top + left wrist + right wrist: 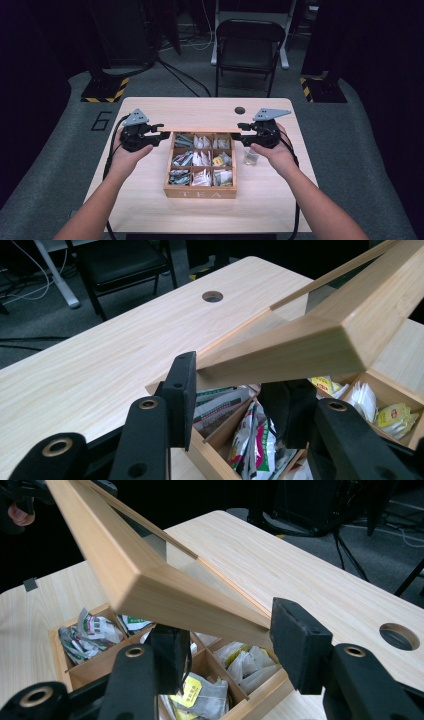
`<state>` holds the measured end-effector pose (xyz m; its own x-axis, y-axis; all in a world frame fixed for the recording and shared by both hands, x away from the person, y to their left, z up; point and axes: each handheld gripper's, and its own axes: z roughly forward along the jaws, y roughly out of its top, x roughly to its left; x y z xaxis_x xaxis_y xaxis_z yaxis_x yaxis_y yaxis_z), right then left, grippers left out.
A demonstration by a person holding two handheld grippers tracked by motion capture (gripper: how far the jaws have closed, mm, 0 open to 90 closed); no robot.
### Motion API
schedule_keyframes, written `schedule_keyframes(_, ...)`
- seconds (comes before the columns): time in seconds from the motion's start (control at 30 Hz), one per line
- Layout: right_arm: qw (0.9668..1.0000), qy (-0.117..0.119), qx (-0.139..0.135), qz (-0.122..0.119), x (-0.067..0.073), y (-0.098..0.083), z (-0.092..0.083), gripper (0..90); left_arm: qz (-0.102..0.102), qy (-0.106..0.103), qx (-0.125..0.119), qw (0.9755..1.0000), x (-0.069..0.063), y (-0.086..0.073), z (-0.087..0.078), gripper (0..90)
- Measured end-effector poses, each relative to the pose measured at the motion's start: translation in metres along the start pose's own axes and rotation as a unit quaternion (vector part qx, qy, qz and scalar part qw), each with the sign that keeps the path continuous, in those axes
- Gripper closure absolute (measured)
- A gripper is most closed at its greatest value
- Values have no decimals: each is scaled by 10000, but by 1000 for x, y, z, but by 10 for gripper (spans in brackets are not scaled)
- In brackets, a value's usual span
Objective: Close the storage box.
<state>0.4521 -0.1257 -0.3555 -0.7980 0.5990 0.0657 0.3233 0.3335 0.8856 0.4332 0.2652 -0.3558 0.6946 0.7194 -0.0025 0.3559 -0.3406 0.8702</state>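
Raised lid (150, 587) between tool (225, 640) pads

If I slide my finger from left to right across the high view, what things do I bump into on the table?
Left tongs → tea box full of tea bags → small packet lying on the table.

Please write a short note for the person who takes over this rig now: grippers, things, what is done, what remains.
Left gripper: shut on the lid, at its left end.
Right gripper: jaws around the lid's right end; whether they press is unclear.
Tea box: mid-table, nine compartments full of tea bags. One sachet lies on the table, right of the box.
Done: lid raised, tilted.
Left: probably opening it fully or lowering it.
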Motion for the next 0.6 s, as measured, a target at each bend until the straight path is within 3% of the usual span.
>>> schedule_keyframes(0.23, 9998, -31, -24, -181, 10, -4, -5, 490, -12, -44, 17, 10000, -4, -8, -2, 581)
schedule_keyframes(0.6, 9996, 45, -149, -219, 25, -16, -16, 476, -10, -84, 33, 10000, -9, -20, -4, 584)
